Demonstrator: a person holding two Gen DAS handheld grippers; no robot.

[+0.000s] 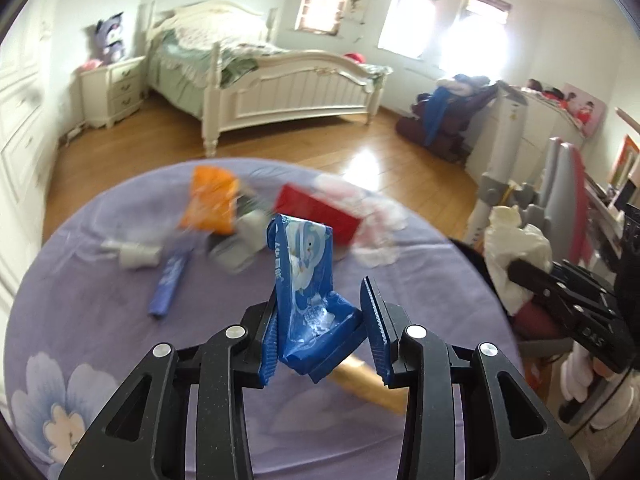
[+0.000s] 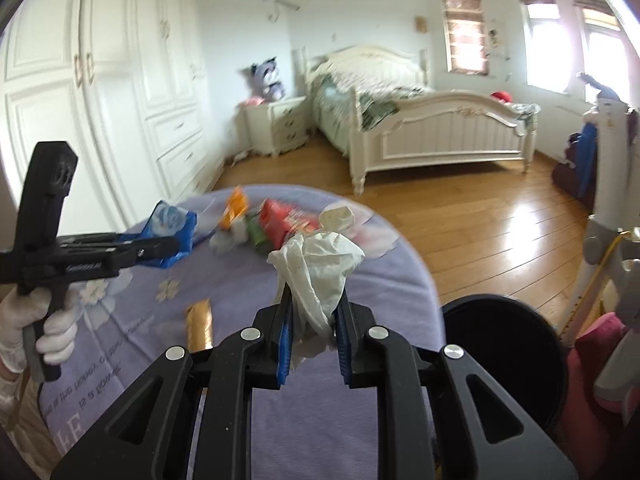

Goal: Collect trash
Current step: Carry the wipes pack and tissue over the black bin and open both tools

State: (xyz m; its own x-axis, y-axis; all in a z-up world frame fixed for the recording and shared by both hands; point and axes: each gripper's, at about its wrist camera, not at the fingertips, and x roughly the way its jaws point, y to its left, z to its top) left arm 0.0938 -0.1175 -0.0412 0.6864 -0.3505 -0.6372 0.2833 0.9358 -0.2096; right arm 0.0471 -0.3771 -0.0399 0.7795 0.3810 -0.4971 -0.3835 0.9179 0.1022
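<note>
Upside-down print on the purple tablecloth (image 2: 132,364), only "flower" legible, blue wrapper (image 1: 306,276) characters unreadable

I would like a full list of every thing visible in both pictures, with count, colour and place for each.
blue printed plastic wrapper: 1, blue and white, between the left jaws
crumpled white tissue: 1, white, between the right jaws
orange snack bag: 1, orange, far side of table
red snack packet: 1, red, far side of table
purple stick wrapper: 1, purple, left part of table
golden-brown wrapper: 1, golden brown, near table edge
lilac floral tablecloth: 1, lilac, covers the round table
black round bin: 1, black, right of table
white bed: 1, cream, far wall
left gripper: 1, black, holding the wrapper
right gripper: 1, black, holding the tissue
</note>
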